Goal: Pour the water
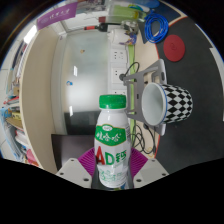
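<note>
gripper view: tool [111, 172] clamps bottle [111, 140], upright, cap up.

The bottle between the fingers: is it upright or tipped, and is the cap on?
Upright: the bottle stands vertical between the gripper fingers, its white cap on top. The checkered mug behind lies tipped sideways.

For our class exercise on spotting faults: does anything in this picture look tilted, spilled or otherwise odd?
One thing stands out: the checkered cup, beyond the fingers, lies tipped on its side on a wire rack, its mouth facing the bottle. The bottle stands upright between the gripper fingers, cap on. No spill shows.
</note>
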